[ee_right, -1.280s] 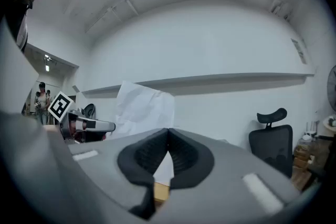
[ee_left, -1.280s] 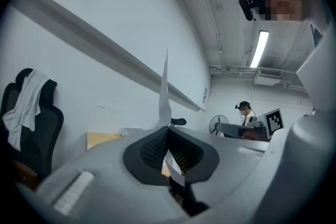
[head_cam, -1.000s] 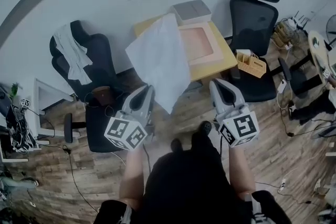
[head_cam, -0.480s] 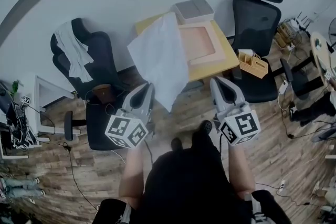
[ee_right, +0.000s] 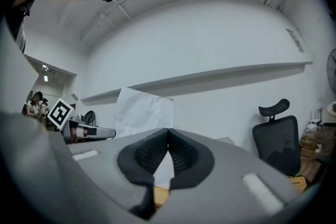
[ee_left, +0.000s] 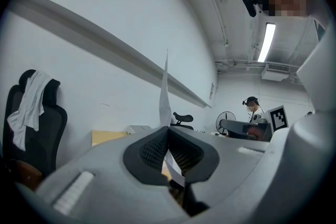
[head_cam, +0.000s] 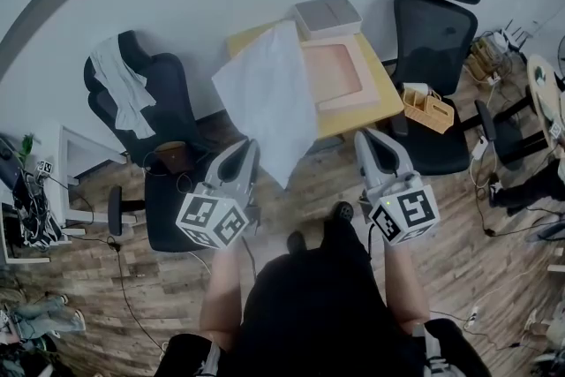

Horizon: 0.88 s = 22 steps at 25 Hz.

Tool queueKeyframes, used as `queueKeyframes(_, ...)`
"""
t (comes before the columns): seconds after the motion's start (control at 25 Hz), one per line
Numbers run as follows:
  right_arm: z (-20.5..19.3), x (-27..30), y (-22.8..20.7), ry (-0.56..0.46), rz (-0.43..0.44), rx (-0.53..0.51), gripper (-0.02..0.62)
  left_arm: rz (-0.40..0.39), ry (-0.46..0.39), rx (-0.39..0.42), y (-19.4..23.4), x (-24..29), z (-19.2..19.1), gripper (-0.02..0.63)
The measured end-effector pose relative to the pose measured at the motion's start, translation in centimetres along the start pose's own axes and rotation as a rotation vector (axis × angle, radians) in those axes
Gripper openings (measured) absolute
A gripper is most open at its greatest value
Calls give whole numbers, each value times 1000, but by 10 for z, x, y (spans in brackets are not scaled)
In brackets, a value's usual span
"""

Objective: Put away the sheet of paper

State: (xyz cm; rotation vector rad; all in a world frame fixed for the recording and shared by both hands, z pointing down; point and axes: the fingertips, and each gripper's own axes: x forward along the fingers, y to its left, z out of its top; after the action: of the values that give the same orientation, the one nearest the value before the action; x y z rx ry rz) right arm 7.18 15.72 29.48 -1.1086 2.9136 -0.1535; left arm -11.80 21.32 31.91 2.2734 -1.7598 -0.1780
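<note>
- sheet of paper point(head_cam: 269, 101): hung in the air before the table point(head_cam: 386, 94), lower corner clenched in the left gripper point(head_cam: 249, 147); likely best carried to the table slowly, grip kept firm, no creasing.
- right gripper point(head_cam: 367, 142): jaws closed, empty, before the table.
- wooden floor point(head_cam: 79, 287) under the table; black chairs point(head_cam: 428, 40) flanking the table.
- pink tray point(head_cam: 331, 71), grey box point(head_cam: 327, 16): on the table.

Left gripper point(head_cam: 250, 147): level, fingers point(ee_left: 148, 150) clamped on the sheet of paper point(head_cam: 269, 101). Right gripper point(head_cam: 365, 139): level, fingers pressed together, nothing between them.
</note>
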Motion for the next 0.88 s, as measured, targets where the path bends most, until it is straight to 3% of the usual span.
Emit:
queueKeyframes(0.52,12,43,-92,10,80,34,2,66,13,6,-17,93,8,10)
queueKeyframes(0.88,6,57,-151,46,131,62,2,91,38,-38,-41,150,-6,10)
